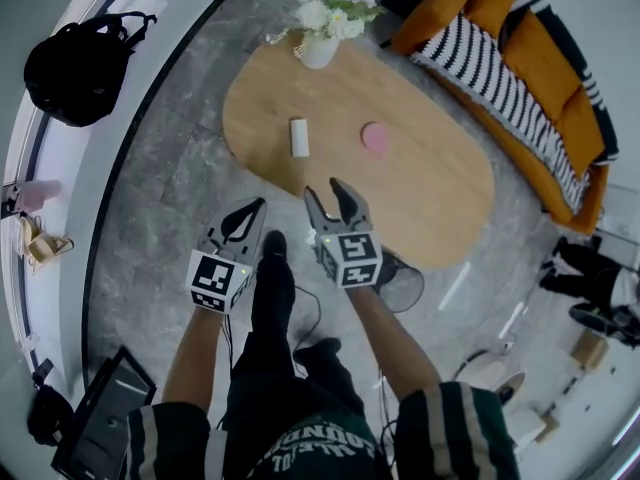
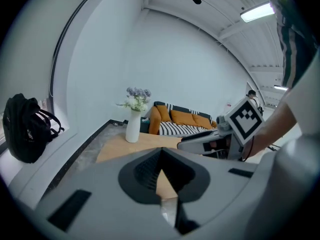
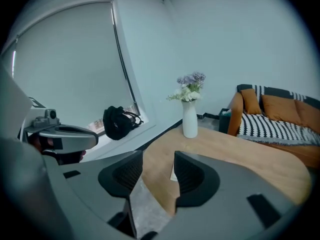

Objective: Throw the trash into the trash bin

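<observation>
1. White oblong piece of trash (image 1: pixel 299 137): flat on the wooden tabletop (image 1: pixel 440 183), toward its left side, untouched. Pink round scrap (image 1: pixel 376 137) to its right, apart from it, probably trash too.
2. Vase of flowers (image 1: pixel 318 50): upright at the far end of the tabletop, well apart from both pieces.
3. Trash bin (image 1: pixel 403 283): dark mesh, on the floor at the near edge of the tabletop, just beside the right forearm.
4. Right tongs (image 1: pixel 323 188): at the near rim of the tabletop, pointed at the white piece, jaws partly apart with nothing between them. In the right gripper view, white piece visible through the gap, some way ahead.
5. Left tongs (image 1: pixel 256 208): over the floor short of the tabletop, jaws closed tip to tip on nothing.
6. Step in hand, by judgement: the reach toward the first pickup, with nothing gripped or binned yet.
7. Next move, by judgement: carry the right tongs forward and down, straddle the narrow width of the white piece, close firmly, then bring it back over the bin and release.
</observation>
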